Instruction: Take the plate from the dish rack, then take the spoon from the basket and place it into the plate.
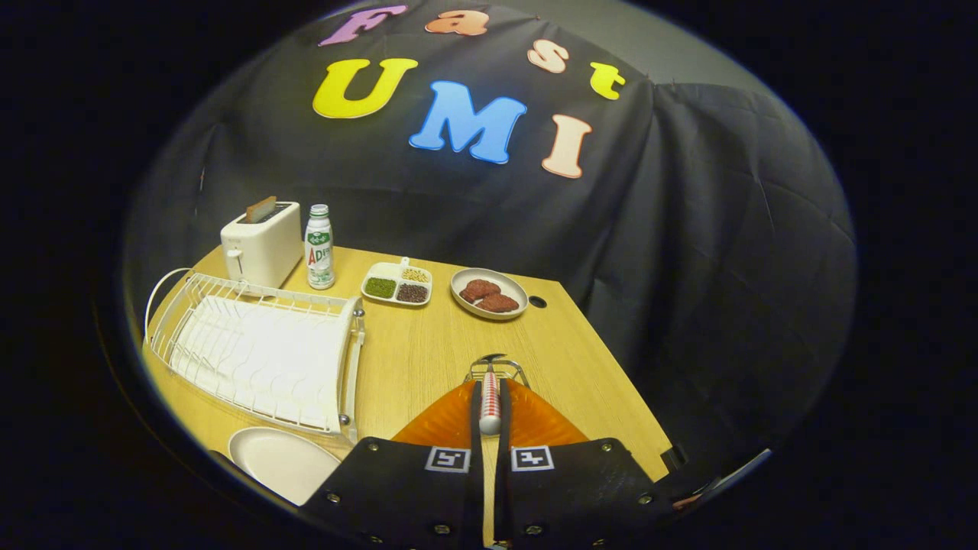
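The gripper [490, 412] has its two fingers drawn nearly together on the striped handle of the spoon [490, 403], which stands between them. Just ahead of the fingertips sits the small wire basket [497, 370], with a dark utensil tip showing at its top. The empty white plate [279, 461] lies on the table to the left of the fingers, just in front of the empty white dish rack [256, 353].

Well beyond the fingers, a divided tray [397, 283] holds green, dark and yellow portions. Beside it, a shallow dish [489, 292] carries two brown patties. Farther left stand a bottle [319, 247] and a white toaster [261, 243] with a slice of toast in its slot.

The gripper points forward and slightly down over the wooden table [428, 344]. Black cloth forms the wall behind.
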The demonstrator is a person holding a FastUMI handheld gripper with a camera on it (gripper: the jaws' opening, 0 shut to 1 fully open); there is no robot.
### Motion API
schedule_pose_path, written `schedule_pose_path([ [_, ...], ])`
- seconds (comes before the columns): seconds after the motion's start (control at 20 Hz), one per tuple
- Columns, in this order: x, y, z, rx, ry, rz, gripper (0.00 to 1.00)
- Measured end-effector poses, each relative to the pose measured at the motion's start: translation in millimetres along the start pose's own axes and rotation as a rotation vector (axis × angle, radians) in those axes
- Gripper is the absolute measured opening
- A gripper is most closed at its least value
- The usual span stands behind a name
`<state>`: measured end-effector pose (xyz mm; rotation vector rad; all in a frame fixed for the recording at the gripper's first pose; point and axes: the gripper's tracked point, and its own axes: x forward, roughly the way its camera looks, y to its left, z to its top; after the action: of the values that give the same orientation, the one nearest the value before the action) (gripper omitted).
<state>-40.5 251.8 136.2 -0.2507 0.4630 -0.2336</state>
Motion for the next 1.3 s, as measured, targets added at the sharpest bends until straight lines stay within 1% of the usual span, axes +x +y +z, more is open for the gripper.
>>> schedule_pose_path([
  [0.1, -11.4, 14.4, 11.2, -0.026, -0.037, 0.039, 0.06],
  [0.3, -36.9, 54.4, 26.5, -0.067, -0.099, 0.15, 0.06],
  [0.6, -86.1, 120.8, 25.8, -0.14, -0.159, 0.34, 0.05],
  [0.75, -112.1, 145.5, 14.3, -0.173, -0.172, 0.424, 0.05],
  [1.0, -145.5, 172.4, -12.5, -0.224, -0.172, 0.537, 0.05],
  [1.3, -168.7, 179.7, -48.3, -0.269, -0.167, 0.634, 0.05],
])
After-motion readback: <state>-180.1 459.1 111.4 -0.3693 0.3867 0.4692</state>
